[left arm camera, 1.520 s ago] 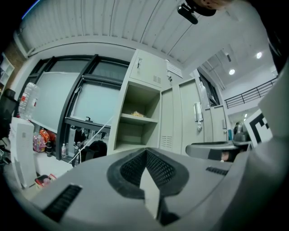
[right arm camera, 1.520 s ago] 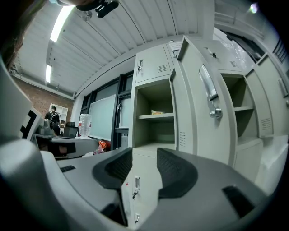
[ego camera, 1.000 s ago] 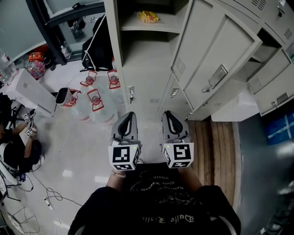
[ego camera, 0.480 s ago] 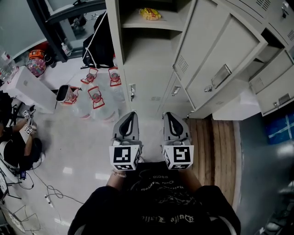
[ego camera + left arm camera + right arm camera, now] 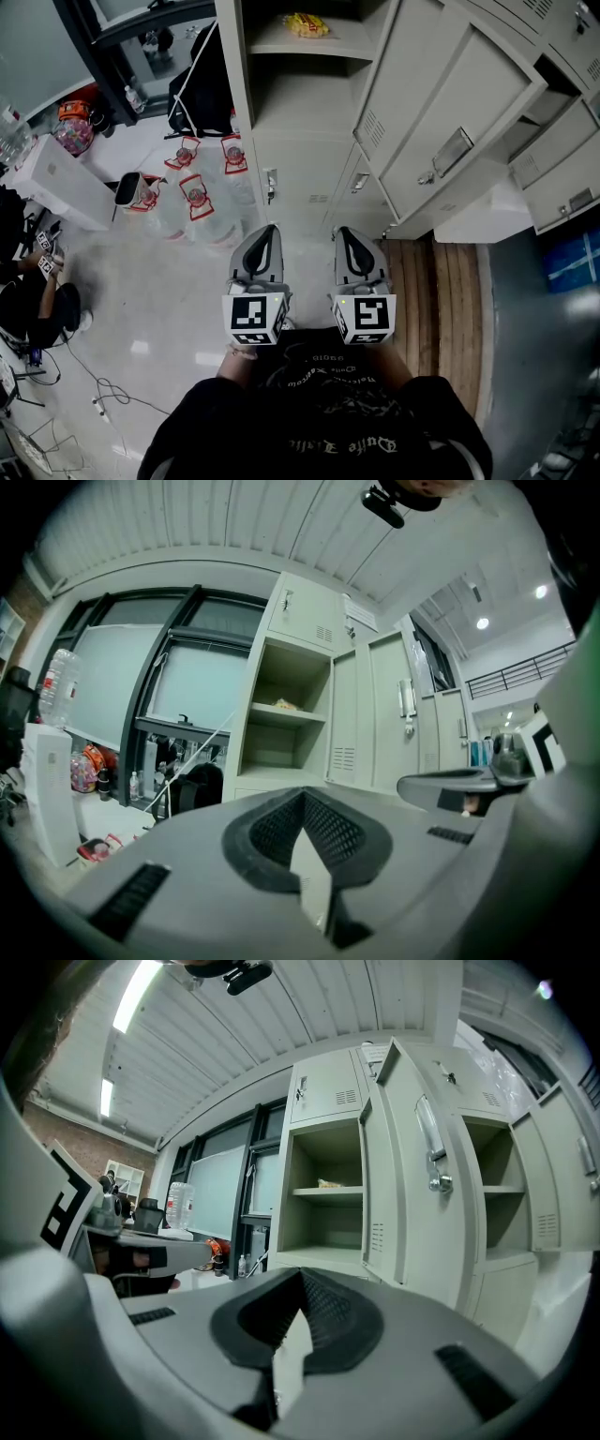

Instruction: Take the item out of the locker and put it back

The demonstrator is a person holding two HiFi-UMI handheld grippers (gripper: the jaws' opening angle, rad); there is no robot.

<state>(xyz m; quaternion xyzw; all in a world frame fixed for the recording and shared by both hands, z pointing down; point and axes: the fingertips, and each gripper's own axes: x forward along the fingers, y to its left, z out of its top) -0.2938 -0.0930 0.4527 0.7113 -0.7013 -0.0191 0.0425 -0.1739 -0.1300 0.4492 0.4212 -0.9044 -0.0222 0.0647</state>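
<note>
right tool (image 5: 344, 234) has closed, empty; left tool (image 5: 269, 232) closed too; yellow packet (image 5: 307, 25) on shelf (image 5: 291, 49).

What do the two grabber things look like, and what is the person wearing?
The left gripper and right gripper look alike: smooth light-grey shells around black, ribbed pads in a teardrop-shaped opening. Each carries a white cube with black square markers. The person wears a black top with pale lettering.

Clear water jugs (image 5: 192, 202) just beside seemingly a black backpack (image 5: 202, 94)
</note>
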